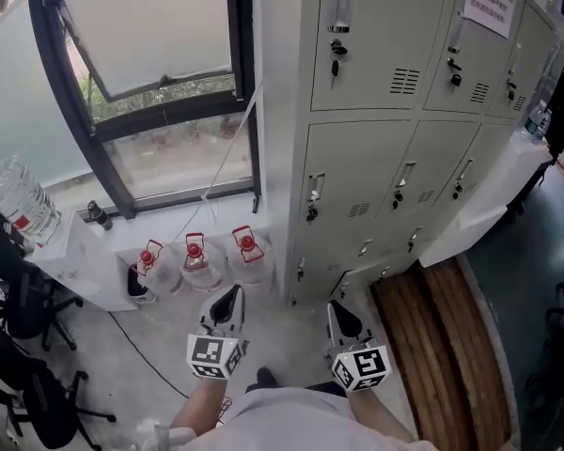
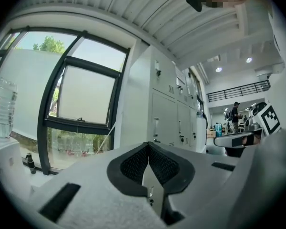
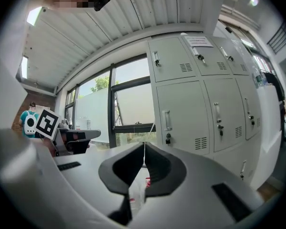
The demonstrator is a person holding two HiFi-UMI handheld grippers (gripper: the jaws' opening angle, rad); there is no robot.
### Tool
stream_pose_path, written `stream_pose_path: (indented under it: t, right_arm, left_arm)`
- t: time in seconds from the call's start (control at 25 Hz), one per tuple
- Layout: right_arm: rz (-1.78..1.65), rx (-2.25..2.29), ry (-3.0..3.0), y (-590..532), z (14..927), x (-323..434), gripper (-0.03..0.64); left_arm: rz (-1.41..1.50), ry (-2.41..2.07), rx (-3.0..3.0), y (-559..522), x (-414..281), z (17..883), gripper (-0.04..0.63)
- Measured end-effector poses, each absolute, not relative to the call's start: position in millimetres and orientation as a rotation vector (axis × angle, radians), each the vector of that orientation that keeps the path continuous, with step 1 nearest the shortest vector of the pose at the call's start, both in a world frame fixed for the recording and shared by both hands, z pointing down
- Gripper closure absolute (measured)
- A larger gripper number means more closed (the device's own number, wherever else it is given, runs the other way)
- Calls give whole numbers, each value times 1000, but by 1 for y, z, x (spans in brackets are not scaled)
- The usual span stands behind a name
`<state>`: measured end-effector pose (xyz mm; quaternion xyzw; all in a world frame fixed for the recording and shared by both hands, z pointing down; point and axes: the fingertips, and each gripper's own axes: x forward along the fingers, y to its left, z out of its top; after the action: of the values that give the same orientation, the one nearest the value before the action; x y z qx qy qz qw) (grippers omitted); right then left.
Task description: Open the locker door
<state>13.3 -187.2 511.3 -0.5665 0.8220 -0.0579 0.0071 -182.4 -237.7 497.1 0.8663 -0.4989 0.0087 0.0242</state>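
Both tongs are pointing level toward the wall ahead, each with its jaws closed tip to tip and nothing caught between them. In the head view the left tongs (image 1: pixel 230 294) are aiming at the jugs (image 1: pixel 195 256) sitting on the floor under the window (image 1: pixel 160 83). The right tongs (image 1: pixel 336 308) are aiming at the foot of the lockers (image 1: pixel 376 158).

The lockers are standing ahead and to the right, well apart from both tips, so nothing is being touched yet. No door is standing ajar, and which one is meant cannot be told. The likeliest is the middle-row door (image 1: pixel 357 172) at the bank's left end, since it is facing the person most squarely. Its handle (image 1: pixel 314 195) is running upright along the door's left edge, with a key hanging just below it.

In the right gripper view the closed jaws (image 3: pixel 144 147) are lining up just left of that handle (image 3: pixel 167 120). In the left gripper view the jaws (image 2: pixel 148 147) are looking along the bank, with the doors off to their right.

The right tongs are lying nearer the handle, so they are probably the ones to reach it. They would need to part first, then close across the upright bar. The door would probably swing out to the right.
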Motion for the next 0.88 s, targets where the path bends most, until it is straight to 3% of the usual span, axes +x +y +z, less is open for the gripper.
stream_pose_path:
  t: [0.88]
  right_arm:
    - [-180,-1611,2736,-303,511,17,601]
  left_arm:
    - [42,-1679,2552,-298,-160,497,586]
